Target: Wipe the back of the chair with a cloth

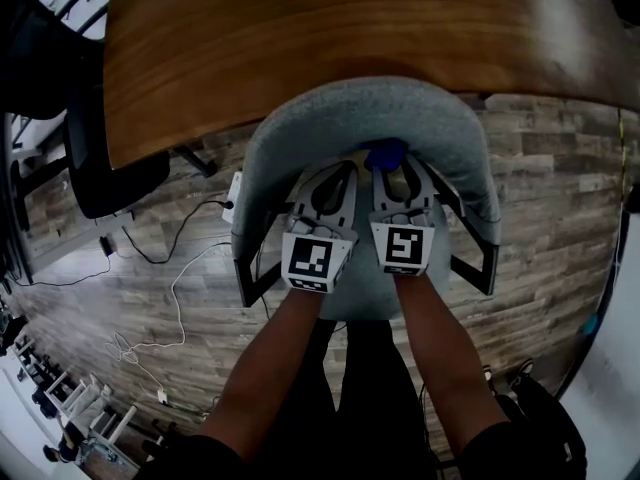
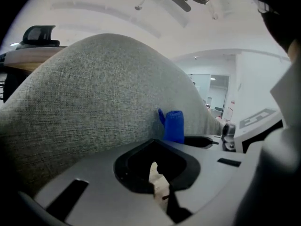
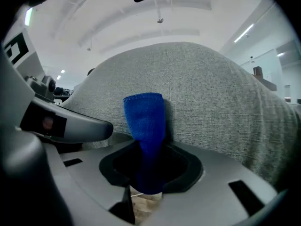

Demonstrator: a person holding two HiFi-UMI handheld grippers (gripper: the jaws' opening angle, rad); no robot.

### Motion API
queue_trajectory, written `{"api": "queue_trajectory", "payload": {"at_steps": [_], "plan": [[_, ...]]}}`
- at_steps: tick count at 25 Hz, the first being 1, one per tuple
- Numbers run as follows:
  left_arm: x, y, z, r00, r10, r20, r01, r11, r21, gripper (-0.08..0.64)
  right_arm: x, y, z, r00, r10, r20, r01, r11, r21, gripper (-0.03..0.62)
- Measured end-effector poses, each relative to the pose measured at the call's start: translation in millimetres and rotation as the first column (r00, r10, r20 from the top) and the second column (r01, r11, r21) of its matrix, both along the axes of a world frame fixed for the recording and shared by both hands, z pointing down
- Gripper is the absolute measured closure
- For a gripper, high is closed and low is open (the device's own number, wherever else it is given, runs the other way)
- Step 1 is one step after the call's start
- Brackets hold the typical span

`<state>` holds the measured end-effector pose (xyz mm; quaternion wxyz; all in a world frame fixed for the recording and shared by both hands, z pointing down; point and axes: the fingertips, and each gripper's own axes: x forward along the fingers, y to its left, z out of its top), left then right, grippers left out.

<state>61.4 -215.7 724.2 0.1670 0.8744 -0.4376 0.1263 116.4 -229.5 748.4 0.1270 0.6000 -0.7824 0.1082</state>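
Observation:
The grey fabric chair back (image 1: 300, 128) curves below me, its front tucked under a table. Both grippers sit side by side against its rear face. My right gripper (image 1: 392, 164) is shut on a blue cloth (image 1: 385, 153); in the right gripper view the cloth (image 3: 146, 126) stands up out of the gripper (image 3: 149, 161) and presses on the grey fabric (image 3: 216, 98). My left gripper (image 1: 344, 166) is shut with nothing in it. In the left gripper view, this gripper (image 2: 155, 152) rests by the fabric (image 2: 89, 98), with the cloth (image 2: 173, 126) just to its right.
A wooden table (image 1: 350, 28) spans the top of the head view. A black office chair (image 1: 110, 168) stands at the left. A white power strip (image 1: 235, 196) and loose cables (image 1: 170, 288) lie on the wood-pattern floor. A dark bag (image 1: 540, 418) sits at bottom right.

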Motion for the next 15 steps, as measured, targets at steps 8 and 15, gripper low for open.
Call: {"api": "queue_trajectory", "payload": {"at_steps": [8, 15], "plan": [[24, 0, -4, 0.998, 0.062, 0.002, -0.062, 0.998, 0.01, 0.554, 25, 7, 5, 0.998, 0.056, -0.004, -0.056, 0.998, -0.02, 0.476], [42, 6, -2, 0.993, 0.117, 0.026, -0.117, 0.993, 0.004, 0.554, 55, 19, 7, 0.986, 0.164, -0.01, -0.165, 0.985, -0.047, 0.476]]}}
